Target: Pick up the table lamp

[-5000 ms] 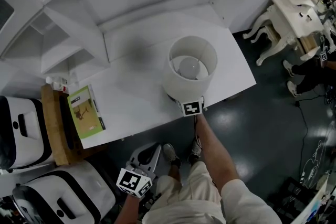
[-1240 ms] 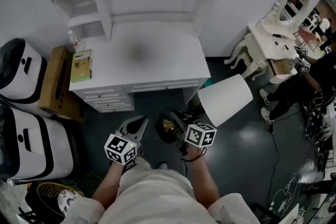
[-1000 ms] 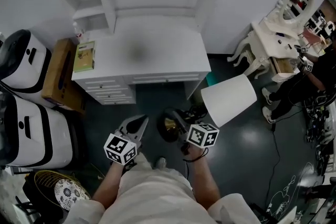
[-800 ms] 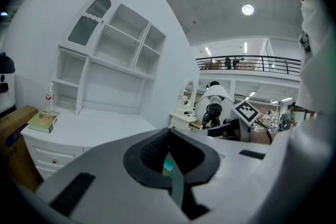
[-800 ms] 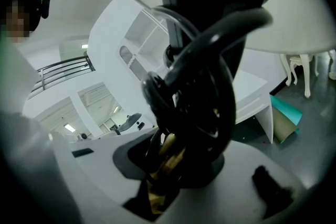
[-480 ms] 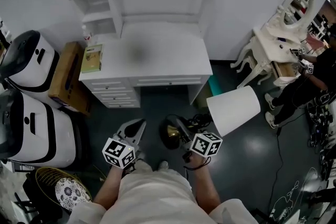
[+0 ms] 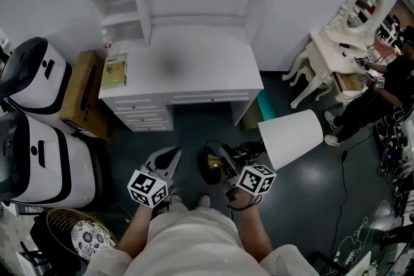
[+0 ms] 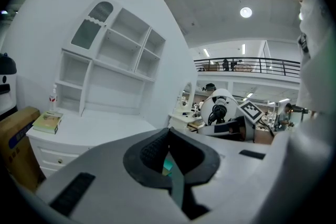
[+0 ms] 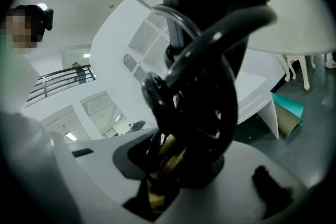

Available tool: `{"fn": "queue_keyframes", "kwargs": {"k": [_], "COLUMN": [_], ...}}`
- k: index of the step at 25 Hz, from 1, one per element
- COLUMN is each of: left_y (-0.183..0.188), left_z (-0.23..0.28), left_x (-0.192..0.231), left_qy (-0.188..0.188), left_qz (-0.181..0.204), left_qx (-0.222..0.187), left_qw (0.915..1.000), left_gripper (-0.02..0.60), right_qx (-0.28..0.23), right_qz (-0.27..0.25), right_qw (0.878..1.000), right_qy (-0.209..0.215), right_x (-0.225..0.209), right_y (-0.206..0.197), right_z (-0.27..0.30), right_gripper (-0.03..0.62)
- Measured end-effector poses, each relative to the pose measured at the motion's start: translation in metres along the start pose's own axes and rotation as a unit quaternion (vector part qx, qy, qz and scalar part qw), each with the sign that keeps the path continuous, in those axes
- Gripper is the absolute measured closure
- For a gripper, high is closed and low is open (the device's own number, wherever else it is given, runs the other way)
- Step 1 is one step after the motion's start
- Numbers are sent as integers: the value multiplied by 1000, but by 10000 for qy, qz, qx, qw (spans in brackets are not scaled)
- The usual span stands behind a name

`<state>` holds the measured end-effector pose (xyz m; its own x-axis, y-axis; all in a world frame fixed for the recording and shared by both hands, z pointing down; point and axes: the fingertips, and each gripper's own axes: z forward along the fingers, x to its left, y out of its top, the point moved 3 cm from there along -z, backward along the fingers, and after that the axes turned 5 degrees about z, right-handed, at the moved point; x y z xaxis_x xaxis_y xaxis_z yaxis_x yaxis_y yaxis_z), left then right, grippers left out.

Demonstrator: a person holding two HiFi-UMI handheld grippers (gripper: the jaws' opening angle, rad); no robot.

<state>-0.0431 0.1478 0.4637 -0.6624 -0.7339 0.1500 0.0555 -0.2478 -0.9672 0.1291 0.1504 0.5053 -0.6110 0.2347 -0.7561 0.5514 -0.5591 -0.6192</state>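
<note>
The table lamp (image 7: 291,138) is off the white table (image 7: 194,68) and hangs in the air over the dark floor (image 7: 304,191), just in front of the person. It is tilted, with its white shade (image 7: 294,132) out to the right and its dark round base (image 7: 210,165) to the left. The right tool (image 7: 226,166) pinches the lamp's brass stem (image 9: 167,162), and in the right gripper view a black cord (image 9: 210,76) loops thickly around that stem just above the jaws. The left tool (image 7: 169,155) is held beside it, apart from the lamp, with its 2 jaws pressed together on nothing. A green booklet (image 7: 114,70) lies at the table's left edge.
</note>
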Motion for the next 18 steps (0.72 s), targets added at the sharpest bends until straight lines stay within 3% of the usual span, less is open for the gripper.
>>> {"fn": "queue_keyframes", "kwargs": {"k": [18], "left_y": [-2], "left_z": [-12], "left_x": [26], "left_qy": [-162], "left_qz": [125], "left_qx": [-65], "left_qw": [9998], "left_gripper": [572], "right_qx": [-262], "right_qz": [-58], "right_qw": [9996], "right_qy": [113], "right_x": [21], "right_y": [-9], "right_z": [10], "right_gripper": [482]}}
